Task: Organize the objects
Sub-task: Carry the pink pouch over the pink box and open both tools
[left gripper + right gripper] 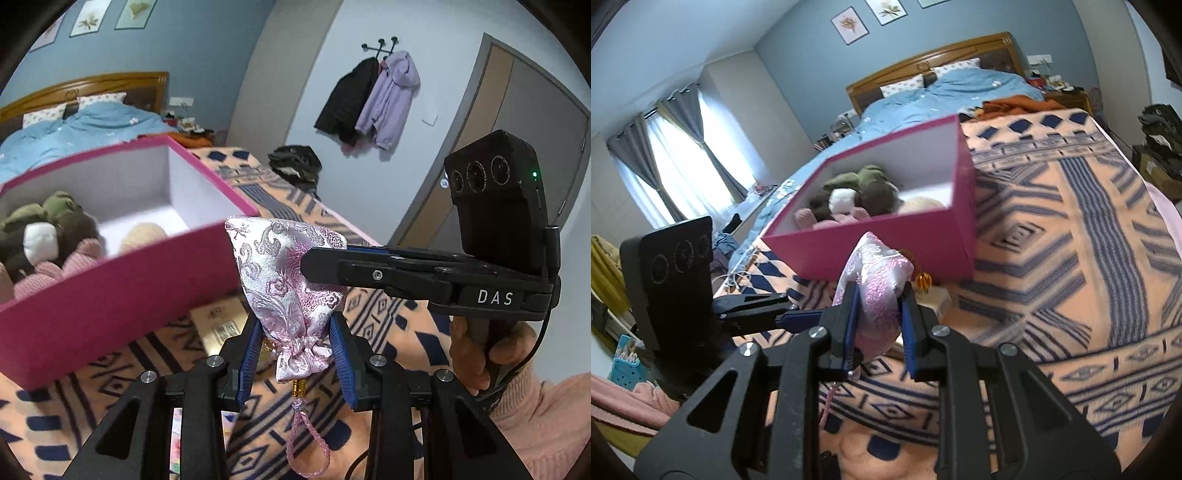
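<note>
A pink-and-silver brocade drawstring pouch [284,273] hangs in the air above the patterned blanket, held by both grippers. My left gripper [295,326] is shut on its gathered neck, and the tassel loop [306,439] dangles below. My right gripper [310,264] comes in from the right and is shut on the pouch's upper side. In the right wrist view the right gripper [881,314] pinches the pouch [879,273], with the left gripper [798,308] reaching in from the left. An open pink box [129,258] [886,240] holding plush toys [44,225] [857,192] lies just beyond.
A small cream carton [218,321] [938,299] and an amber bead ornament [923,280] lie on the orange-and-navy blanket [1052,240] below the pouch. A bed with a blue duvet [942,92] is behind the box. Coats [369,99] hang on the wall.
</note>
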`<state>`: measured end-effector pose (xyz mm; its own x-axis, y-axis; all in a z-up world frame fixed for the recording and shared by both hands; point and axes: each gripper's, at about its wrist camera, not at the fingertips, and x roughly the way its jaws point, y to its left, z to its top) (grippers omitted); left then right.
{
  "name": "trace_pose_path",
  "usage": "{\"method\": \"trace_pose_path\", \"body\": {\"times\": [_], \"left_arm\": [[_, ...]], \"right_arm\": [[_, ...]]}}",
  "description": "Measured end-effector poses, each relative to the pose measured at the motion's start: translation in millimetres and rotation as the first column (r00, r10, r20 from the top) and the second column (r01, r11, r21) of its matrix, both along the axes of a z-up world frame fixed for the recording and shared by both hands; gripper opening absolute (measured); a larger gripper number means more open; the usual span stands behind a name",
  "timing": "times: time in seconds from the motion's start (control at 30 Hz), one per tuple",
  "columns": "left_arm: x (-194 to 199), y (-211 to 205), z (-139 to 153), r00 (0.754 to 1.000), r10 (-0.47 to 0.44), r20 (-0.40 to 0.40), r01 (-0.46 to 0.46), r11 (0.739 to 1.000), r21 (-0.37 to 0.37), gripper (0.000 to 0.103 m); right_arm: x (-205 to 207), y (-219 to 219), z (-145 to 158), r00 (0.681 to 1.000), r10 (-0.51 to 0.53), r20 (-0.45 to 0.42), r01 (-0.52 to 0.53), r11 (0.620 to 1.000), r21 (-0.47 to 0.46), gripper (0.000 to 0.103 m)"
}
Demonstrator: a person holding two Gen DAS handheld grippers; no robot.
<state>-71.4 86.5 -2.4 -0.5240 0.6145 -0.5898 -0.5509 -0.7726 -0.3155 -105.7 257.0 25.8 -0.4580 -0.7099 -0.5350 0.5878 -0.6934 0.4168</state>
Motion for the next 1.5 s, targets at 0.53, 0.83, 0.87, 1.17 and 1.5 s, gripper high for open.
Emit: {"method": "trace_pose_path", "body": {"times": [0.53,0.83,0.87,1.17,1.5], "left_arm": [[-20,-37,37,0.994,0.076,-0.078,-0.076,0.997,0.004,0.037],[-33,-49,56,0.986,0.113,-0.124,-0.116,0.993,-0.018,0.037],[-35,-50,58,0.985,0.114,-0.130,-0.118,0.993,-0.021,0.037],[-58,-54,70,0.978,0.131,-0.165,-0.144,0.987,-0.067,0.037],[-87,-57,74,0.973,0.157,-0.170,-0.174,0.980,-0.092,0.037]], "right_arm": [[-27,-34,41,0.992,0.090,-0.085,-0.095,0.994,-0.049,0.023],[-51,-50,60,0.988,0.112,-0.104,-0.120,0.990,-0.073,0.023],[-53,-51,62,0.988,0.112,-0.106,-0.121,0.990,-0.075,0.023],[-76,-60,73,0.988,0.104,-0.110,-0.115,0.989,-0.094,0.023],[-107,-67,75,0.993,0.086,-0.085,-0.095,0.989,-0.110,0.023]]}}
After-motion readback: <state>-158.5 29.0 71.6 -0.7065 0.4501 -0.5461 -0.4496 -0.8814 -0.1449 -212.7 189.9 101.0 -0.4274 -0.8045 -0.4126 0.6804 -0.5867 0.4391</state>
